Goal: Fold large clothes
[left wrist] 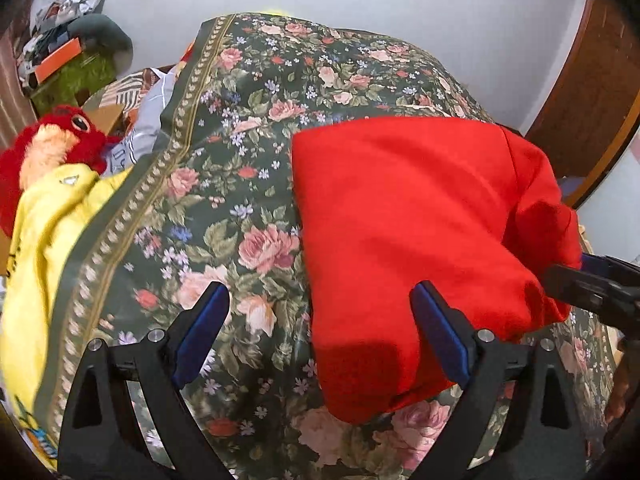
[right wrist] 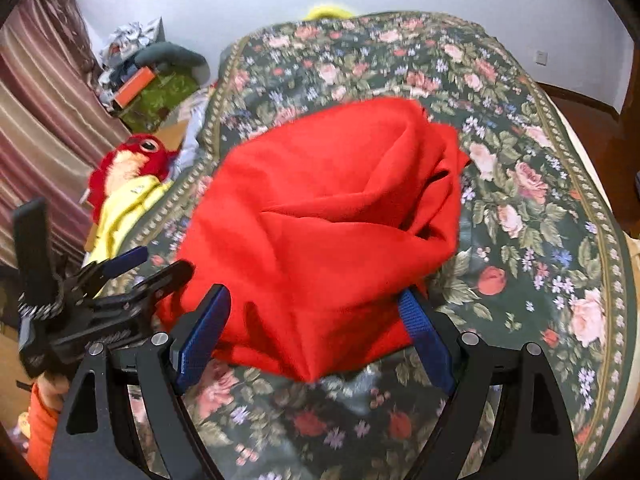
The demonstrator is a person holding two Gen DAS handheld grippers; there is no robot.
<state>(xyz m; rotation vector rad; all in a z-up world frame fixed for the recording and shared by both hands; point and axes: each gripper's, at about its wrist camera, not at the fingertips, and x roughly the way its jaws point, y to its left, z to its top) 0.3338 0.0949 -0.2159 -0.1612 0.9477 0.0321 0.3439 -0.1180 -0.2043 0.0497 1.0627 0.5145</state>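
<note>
One red garment (left wrist: 420,232), partly folded into a bulky bundle, is shown lying on the floral bedspread (left wrist: 224,184) of one bed, toward its near right part in the left wrist view. Two tongs are present. The left tongs (left wrist: 320,332) are held spread above the bedspread, with one blue pad (left wrist: 204,332) over the flowers and the other over the garment's near edge; nothing is pinched. The right tongs (right wrist: 316,332) are likewise spread, and the garment's near fold lies between their two pads (right wrist: 206,332), ungripped. Each tongs is seen at the edge of the other's view. Beside the bed, one red plush toy (left wrist: 56,140) and one yellow cloth (left wrist: 44,232) are shown, touching each other.
</note>
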